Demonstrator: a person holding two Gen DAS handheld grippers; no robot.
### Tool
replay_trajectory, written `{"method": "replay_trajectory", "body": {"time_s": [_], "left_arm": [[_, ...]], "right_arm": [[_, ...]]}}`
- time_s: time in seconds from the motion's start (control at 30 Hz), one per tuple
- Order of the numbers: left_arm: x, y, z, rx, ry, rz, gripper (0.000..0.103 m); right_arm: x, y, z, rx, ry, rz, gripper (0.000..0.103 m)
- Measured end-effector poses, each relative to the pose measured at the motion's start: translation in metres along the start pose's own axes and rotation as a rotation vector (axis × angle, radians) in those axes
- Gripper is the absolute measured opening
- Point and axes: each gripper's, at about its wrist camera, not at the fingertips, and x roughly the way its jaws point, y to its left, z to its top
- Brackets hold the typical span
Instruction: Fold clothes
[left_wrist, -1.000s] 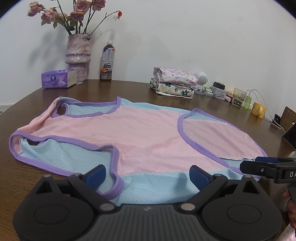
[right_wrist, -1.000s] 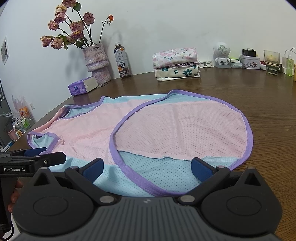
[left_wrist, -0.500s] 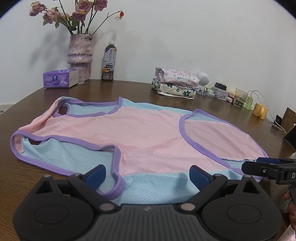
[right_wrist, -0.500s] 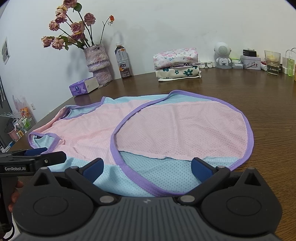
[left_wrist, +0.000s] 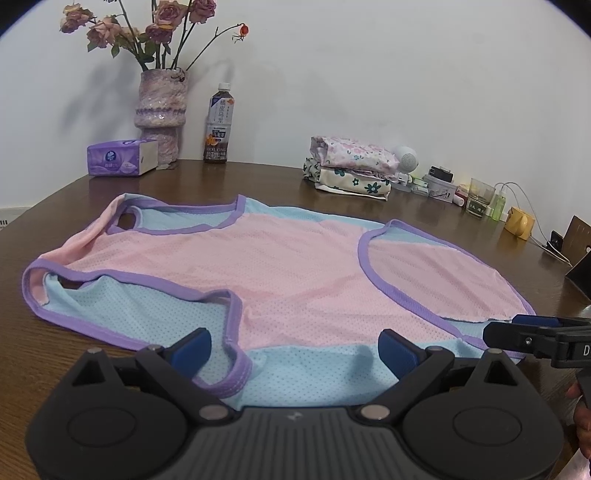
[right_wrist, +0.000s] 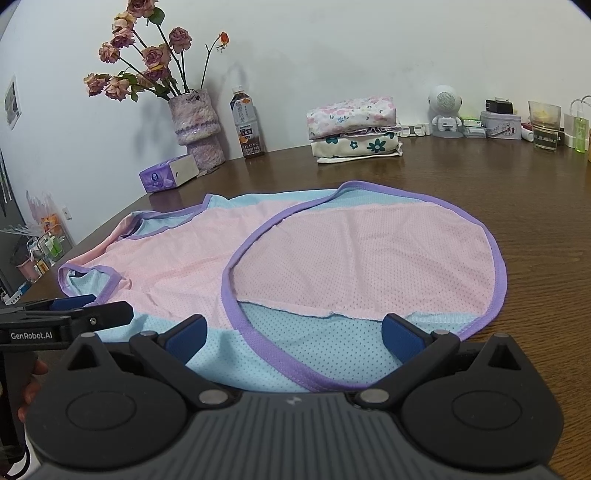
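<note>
Hovering w/ both sets of fingers spread wide, nothing held: left gripper (left_wrist: 293, 345), right gripper (right_wrist: 293, 338). Mesh top (left_wrist: 280, 273) lies flat at 12 o'clock on table (right_wrist: 498, 192). Risk: you pinch only the top layer, so fold drags crooked.

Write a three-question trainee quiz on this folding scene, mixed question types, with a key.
1. True or false: the left claw is shut on the mesh garment.
2. What stands between the flower vase and the stack of folded clothes along the wall? A) tea bottle B) kettle C) lamp
3. Fill in: the garment's trim is coloured ____.

Key: 1 false, both the left claw and the right claw are open above its near edge; 2 A, the tea bottle; 3 purple.
</note>
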Motion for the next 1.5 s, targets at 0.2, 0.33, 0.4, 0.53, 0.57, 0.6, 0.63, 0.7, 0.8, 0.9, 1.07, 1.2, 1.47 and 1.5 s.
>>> {"method": "replay_trajectory", "body": {"time_s": [0.2, 0.33, 0.4, 0.53, 0.57, 0.6, 0.63, 0.7, 0.8, 0.9, 1.07, 1.2, 1.47, 1.5], "left_arm": [[-0.002, -0.001, -0.001, 0.002, -0.01, 0.006, 0.097], [-0.006, 0.001, 0.0, -0.005, -0.011, -0.012, 0.097], [-0.01, 0.003, 0.004, -0.005, -0.002, -0.047, 0.097], [-0.022, 0.0, 0.014, 0.049, -0.036, -0.069, 0.097], [-0.024, 0.0, 0.017, 0.067, -0.037, -0.071, 0.097], [-0.025, 0.0, 0.019, 0.078, -0.03, -0.08, 0.097], [-0.025, 0.0, 0.022, 0.087, -0.019, -0.092, 0.097], [-0.025, 0.0, 0.028, 0.105, -0.001, -0.115, 0.097], [-0.028, -0.005, 0.034, 0.163, 0.013, -0.13, 0.097], [-0.032, -0.012, 0.039, 0.253, 0.022, -0.143, 0.097], [-0.035, -0.023, 0.044, 0.385, 0.034, -0.13, 0.097], [-0.035, -0.029, 0.047, 0.485, 0.042, -0.121, 0.097], [-0.031, -0.037, 0.039, 0.626, 0.075, -0.155, 0.097], [-0.031, -0.038, 0.039, 0.637, 0.079, -0.156, 0.097]], "right_arm": [[0.0, 0.001, 0.0, 0.0, -0.001, 0.001, 0.102], [-0.002, 0.002, -0.001, -0.006, -0.011, -0.015, 0.102], [-0.003, 0.004, -0.001, -0.024, -0.007, -0.028, 0.102], [-0.01, 0.005, 0.0, -0.042, 0.0, -0.023, 0.102], [-0.013, 0.005, 0.002, -0.05, -0.003, -0.017, 0.102], [-0.017, 0.005, 0.003, -0.06, -0.01, -0.008, 0.102], [-0.021, 0.005, 0.004, -0.071, -0.02, 0.003, 0.102], [-0.029, 0.005, 0.006, -0.097, -0.037, 0.024, 0.102], [-0.036, 0.005, 0.008, -0.139, -0.049, 0.032, 0.102], [-0.04, 0.005, 0.011, -0.193, -0.031, 0.011, 0.102], [-0.044, 0.008, 0.016, -0.293, -0.007, -0.04, 0.102], [-0.046, 0.012, 0.016, -0.398, 0.013, -0.071, 0.102], [-0.049, 0.027, 0.01, -0.58, 0.017, -0.087, 0.102], [-0.048, 0.029, 0.01, -0.594, 0.021, -0.089, 0.102]]}}
